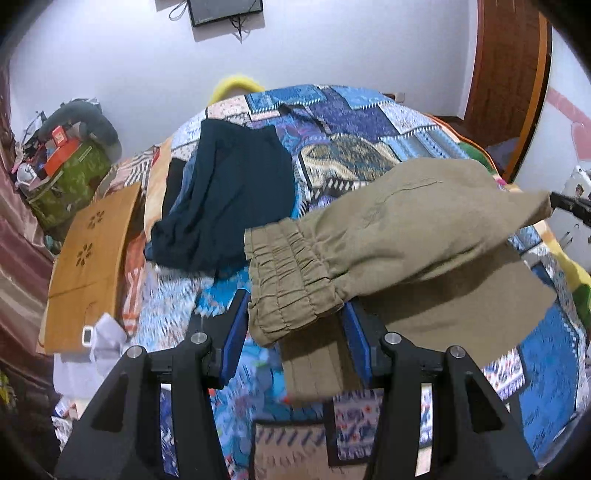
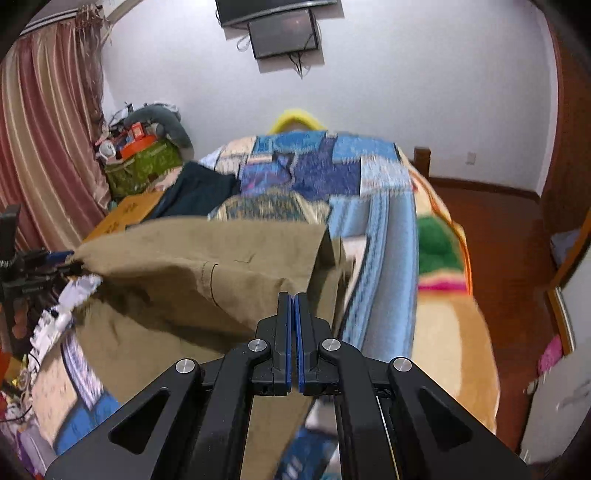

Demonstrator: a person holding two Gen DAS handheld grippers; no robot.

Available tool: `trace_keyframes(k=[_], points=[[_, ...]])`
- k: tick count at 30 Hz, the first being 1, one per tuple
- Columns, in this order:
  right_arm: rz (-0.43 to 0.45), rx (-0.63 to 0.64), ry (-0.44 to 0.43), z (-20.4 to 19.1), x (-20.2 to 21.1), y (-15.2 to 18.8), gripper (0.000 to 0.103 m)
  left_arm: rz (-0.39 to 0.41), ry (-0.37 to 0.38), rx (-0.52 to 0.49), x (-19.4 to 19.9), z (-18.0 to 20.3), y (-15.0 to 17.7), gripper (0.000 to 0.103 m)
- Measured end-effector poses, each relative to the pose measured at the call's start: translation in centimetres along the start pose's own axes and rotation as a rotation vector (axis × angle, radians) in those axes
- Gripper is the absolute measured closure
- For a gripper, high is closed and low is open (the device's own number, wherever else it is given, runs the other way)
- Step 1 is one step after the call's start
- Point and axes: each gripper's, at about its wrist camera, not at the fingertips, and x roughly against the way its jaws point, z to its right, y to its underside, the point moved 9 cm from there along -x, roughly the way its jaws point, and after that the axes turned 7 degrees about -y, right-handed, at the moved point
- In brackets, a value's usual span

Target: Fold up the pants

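Khaki pants with an elastic waistband hang lifted above the patchwork bedspread. My left gripper has its blue pads wide apart, with the waistband lying between them. My right gripper is shut, its pads pressed together on the edge of the khaki pants, holding the cloth up. The right gripper's black tip shows at the far right of the left wrist view, at the pants' other end.
Dark navy garments lie on the bed's left side. A wooden lap table sits at the left edge. A green bag with clutter stands by the curtain. A screen hangs on the wall. Wooden floor lies to the right.
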Motion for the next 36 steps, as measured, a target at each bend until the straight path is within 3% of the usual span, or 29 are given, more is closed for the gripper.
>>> trace_keyframes(k=[8,16,19,22,24,25,26,28,36], points=[[-0.076,-0.017,0.012,-0.5,-0.6,5.6,0.1,-0.071,0.003,0.03,-0.7,0.3,4.1,0.053],[-0.062,-0.055,0.046,-0.3,1.2,7.7,0.1,-0.044,-0.054,0.018,1.4,-0.1,5.3,0.052],[-0.047,-0.047,0.063,-0.6,2.2,7.7,0.1,-0.002,-0.088,-0.013,2.7,0.2,4.6,0.041],[-0.026,-0.024,0.072,-1.4,2.9,7.0,0.091,0.04,-0.096,-0.054,3.9,1.2,3.5,0.03],[-0.007,0.001,0.068,-2.4,3.3,6.4,0.077,0.058,-0.09,-0.091,4.2,2.4,2.9,0.021],[-0.001,0.012,0.064,-2.8,3.3,6.1,0.066,0.064,-0.088,-0.105,4.3,2.9,2.7,0.017],[0.008,0.029,0.059,-3.5,3.3,5.8,0.055,0.07,-0.083,-0.129,4.2,3.6,2.5,0.015],[0.014,0.064,0.044,-4.8,3.1,5.3,0.047,0.068,-0.077,-0.179,3.8,5.0,2.4,0.015],[-0.052,0.208,-0.048,-9.9,-0.7,5.2,0.041,0.067,-0.133,-0.385,0.9,9.6,2.5,0.015]])
